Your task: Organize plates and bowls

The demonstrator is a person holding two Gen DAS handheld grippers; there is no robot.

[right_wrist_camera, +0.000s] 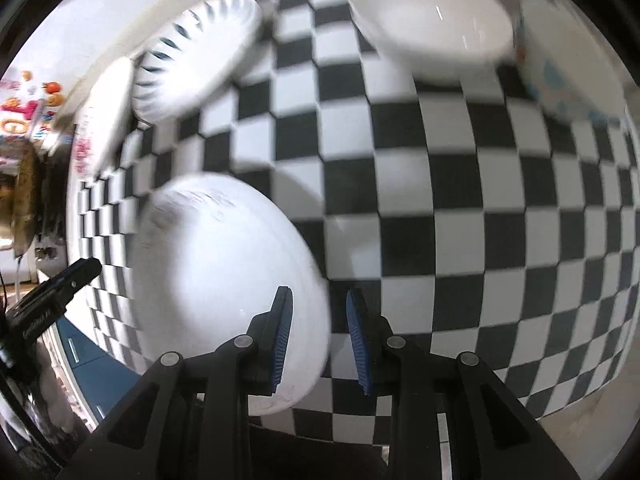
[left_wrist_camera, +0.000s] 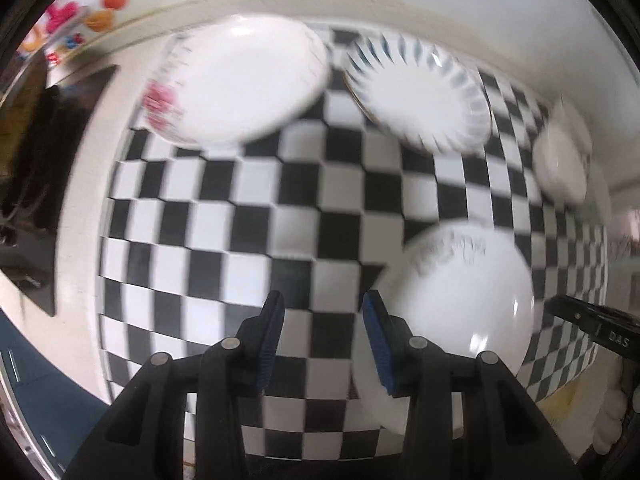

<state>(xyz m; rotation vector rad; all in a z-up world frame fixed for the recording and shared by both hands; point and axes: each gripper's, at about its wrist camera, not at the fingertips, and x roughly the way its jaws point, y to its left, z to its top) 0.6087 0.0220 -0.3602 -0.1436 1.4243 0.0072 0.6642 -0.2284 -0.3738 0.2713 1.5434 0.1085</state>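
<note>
Left tongs (left_wrist_camera: pixel 323 336) and right tongs (right_wrist_camera: pixel 319 334), both parted with nothing between the pads, point down over the checkered table (left_wrist_camera: pixel 224 216). A plain white plate (left_wrist_camera: pixel 460 304) lies just right of the left tongs; beyond stand a rose-patterned plate (left_wrist_camera: pixel 240 80), a blue-rayed plate (left_wrist_camera: pixel 416 92) and a white bowl (right_wrist_camera: pixel 436 20).

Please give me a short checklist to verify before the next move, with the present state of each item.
1. Left gripper empty: ok, nothing between its pads.
2. Right gripper empty: ok, gap shows only the checkered cloth.
3. Near white plate lies flat on cloth: ok.
4. Blue-patterned plate separate from pink-flowered plate: ok.
5. White bowl clear of the neighbouring dish: cannot tell, blurred.
</note>
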